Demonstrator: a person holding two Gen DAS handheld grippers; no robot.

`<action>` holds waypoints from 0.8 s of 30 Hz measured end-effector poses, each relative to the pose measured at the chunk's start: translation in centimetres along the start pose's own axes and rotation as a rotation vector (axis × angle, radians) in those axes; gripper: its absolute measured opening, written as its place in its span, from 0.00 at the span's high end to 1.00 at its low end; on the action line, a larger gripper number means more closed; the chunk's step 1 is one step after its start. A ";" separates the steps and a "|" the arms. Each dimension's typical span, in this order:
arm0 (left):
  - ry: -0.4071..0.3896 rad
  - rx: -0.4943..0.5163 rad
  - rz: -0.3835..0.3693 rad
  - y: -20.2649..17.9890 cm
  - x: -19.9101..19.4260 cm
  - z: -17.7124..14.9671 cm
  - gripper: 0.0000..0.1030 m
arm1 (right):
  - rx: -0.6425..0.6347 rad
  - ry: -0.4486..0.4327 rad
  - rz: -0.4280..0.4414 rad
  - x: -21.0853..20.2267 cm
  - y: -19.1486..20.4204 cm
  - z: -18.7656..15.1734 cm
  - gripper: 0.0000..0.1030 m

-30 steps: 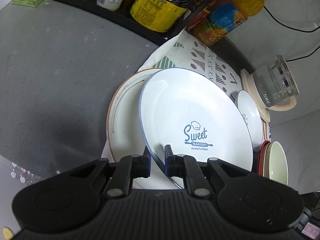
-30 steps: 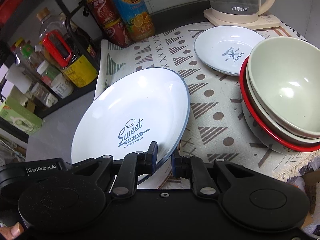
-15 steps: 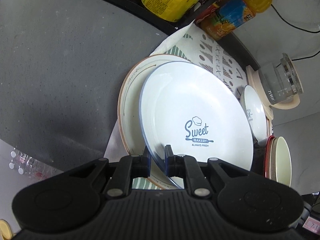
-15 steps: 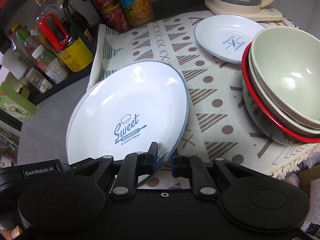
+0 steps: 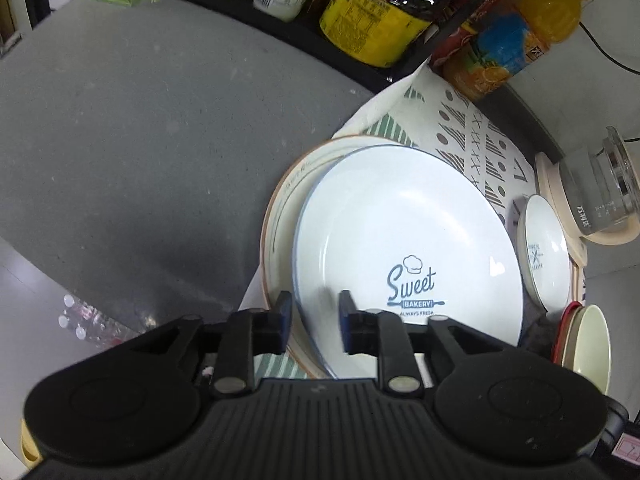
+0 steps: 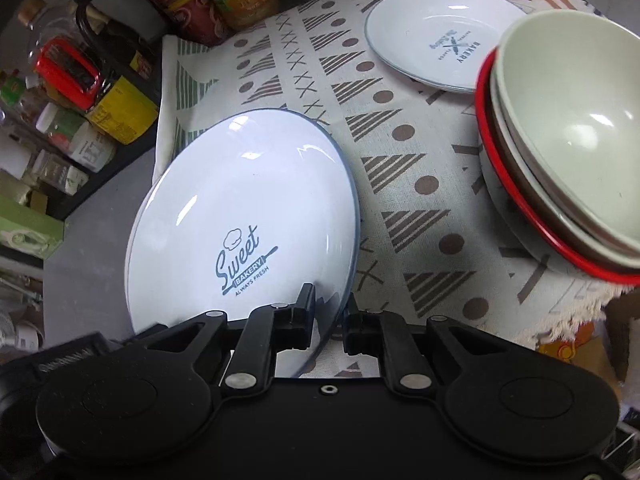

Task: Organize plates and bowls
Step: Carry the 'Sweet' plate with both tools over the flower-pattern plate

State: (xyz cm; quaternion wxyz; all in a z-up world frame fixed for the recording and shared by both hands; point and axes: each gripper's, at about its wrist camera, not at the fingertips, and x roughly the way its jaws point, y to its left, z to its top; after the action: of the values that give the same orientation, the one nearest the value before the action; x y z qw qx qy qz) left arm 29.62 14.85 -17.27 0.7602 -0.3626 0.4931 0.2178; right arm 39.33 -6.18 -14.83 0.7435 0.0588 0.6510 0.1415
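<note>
At lower centre, both spread tongs, left (image 5: 311,312) and right (image 6: 329,312), straddle the glossy round blue-rimmed white plate (image 5: 408,256), which lies on a brown-rimmed cream plate (image 5: 280,240).

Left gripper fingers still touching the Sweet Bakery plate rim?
Apart. Left wrist view: left gripper fingers have opened, with visible gaps either side of the Sweet Bakery plate rim.

The large white plate (image 5: 408,256) reads "Sweet BAKERY ALWAYS FRESH" in blue; the small plate (image 6: 444,36) near the cloth's far edge shows "BAKERY".
</note>
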 end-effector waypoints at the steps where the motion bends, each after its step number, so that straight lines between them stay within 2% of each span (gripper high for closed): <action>1: -0.004 0.002 0.007 -0.2 0.2 -0.1 0.77 | -0.013 0.001 0.003 0.1 0.0 0.1 0.87; 10: -0.049 -0.092 0.089 -0.8 -1.1 -0.7 0.76 | -0.119 0.086 0.040 1.4 0.4 1.4 0.81; 12: -0.065 -0.098 0.149 -1.0 -1.7 -1.0 0.75 | -0.142 0.110 0.038 1.8 0.6 1.5 0.81; 18: -0.121 -0.106 0.192 -1.8 -3.4 -1.9 0.64 | -0.223 0.141 0.045 2.1 1.5 1.6 0.75; 20: -0.138 -0.121 0.224 -1.9 -3.8 -2.2 0.51 | -0.233 0.164 0.058 1.9 1.4 1.7 0.75; 24: -0.162 -0.177 0.240 -1.6 -4.1 -2.6 0.46 | -0.271 0.195 0.094 1.0 1.4 1.8 0.74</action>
State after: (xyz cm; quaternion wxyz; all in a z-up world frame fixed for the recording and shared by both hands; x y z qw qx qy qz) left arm 27.48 11.90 -13.62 0.7310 -0.3478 0.4488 0.3784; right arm 41.07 -4.36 -15.17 0.6704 -0.0256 0.6915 0.2677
